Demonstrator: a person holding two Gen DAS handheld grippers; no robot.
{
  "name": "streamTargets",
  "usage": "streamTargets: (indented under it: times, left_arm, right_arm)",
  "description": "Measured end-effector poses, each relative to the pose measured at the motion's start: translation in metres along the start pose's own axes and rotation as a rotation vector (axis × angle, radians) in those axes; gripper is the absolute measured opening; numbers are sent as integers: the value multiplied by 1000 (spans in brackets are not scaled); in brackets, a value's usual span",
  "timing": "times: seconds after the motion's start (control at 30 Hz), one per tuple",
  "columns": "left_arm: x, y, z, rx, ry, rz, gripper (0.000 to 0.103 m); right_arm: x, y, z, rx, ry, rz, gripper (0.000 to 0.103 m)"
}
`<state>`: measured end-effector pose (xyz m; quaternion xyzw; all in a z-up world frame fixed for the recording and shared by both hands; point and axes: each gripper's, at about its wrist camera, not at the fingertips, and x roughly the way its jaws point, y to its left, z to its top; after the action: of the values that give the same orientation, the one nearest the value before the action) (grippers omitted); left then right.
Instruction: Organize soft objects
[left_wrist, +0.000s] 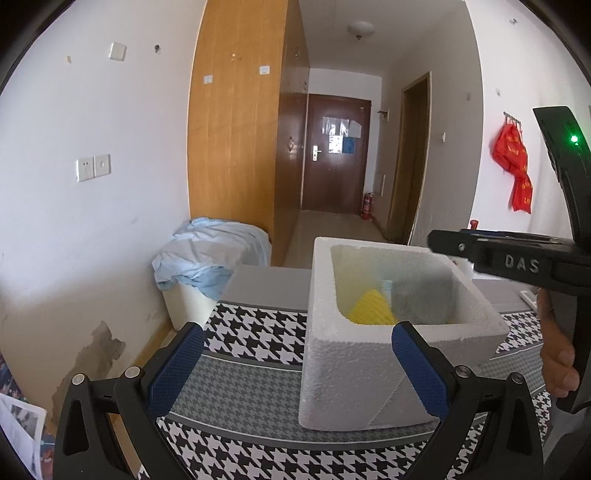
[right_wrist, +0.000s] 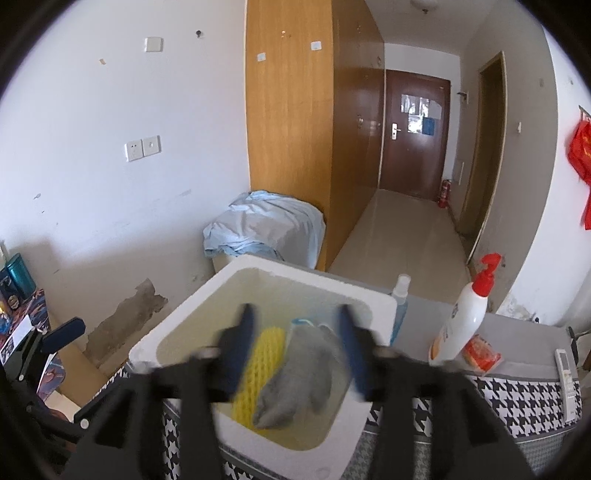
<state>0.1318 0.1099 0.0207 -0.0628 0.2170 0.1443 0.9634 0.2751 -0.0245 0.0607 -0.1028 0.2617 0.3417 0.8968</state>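
- A white foam box (right_wrist: 373, 306) stands on the worktop (left_wrist: 236, 391), which is covered in a black-and-white houndstooth cloth.
- Inside the box lie a yellow net (right_wrist: 258, 373) and a grey cloth (right_wrist: 299, 369), side by side and touching; something pale blue (right_wrist: 301, 322) shows just behind them, too blurred to name.
- The right tongs (right_wrist: 295, 354) hang over the open box, jaws apart on either side of the grey cloth and the net, with the pads pressing on nothing. The fingers are blurred in the right wrist view.
- In the left wrist view, the right tongs reach over the box's far right rim, and a hand (left_wrist: 559, 354) grips their handle.
- The left tongs (left_wrist: 295, 369) stand wide and empty at the near side of the box; the right blue pad (left_wrist: 417, 369) sits in front of the box's near wall, while the left pad is over the cloth, clear of the box.
- To the right of the box, on the worktop, are a small blue bottle (right_wrist: 399, 310) just beside its wall, a white pump bottle (right_wrist: 461, 317) with a red top, an orange packet (right_wrist: 480, 352) and a white remote (right_wrist: 567, 376).
- A blue sheet (left_wrist: 214, 254) covers something by the wall, beyond the worktop.
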Motion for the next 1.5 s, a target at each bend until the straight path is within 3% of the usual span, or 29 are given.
streamTargets:
  times: [0.57, 0.7, 1.03, 1.5]
  left_arm:
    - [-22, -11, -2, 16, -32, -17, 102]
    - [-30, -18, -2, 30, -43, -29, 102]
    - [-58, -32, -10, 42, -84, -46, 102]
    - [-92, -51, -22, 71, -155, -73, 102]
  right_arm:
    - [-45, 3, -16, -5, -47, -3, 68]
    - [-63, 1, -26, 8, -78, -9, 78]
    - [-98, 1, -53, 14, -135, -27, 89]
    - [-150, -5, -96, 61, -238, -31, 95]
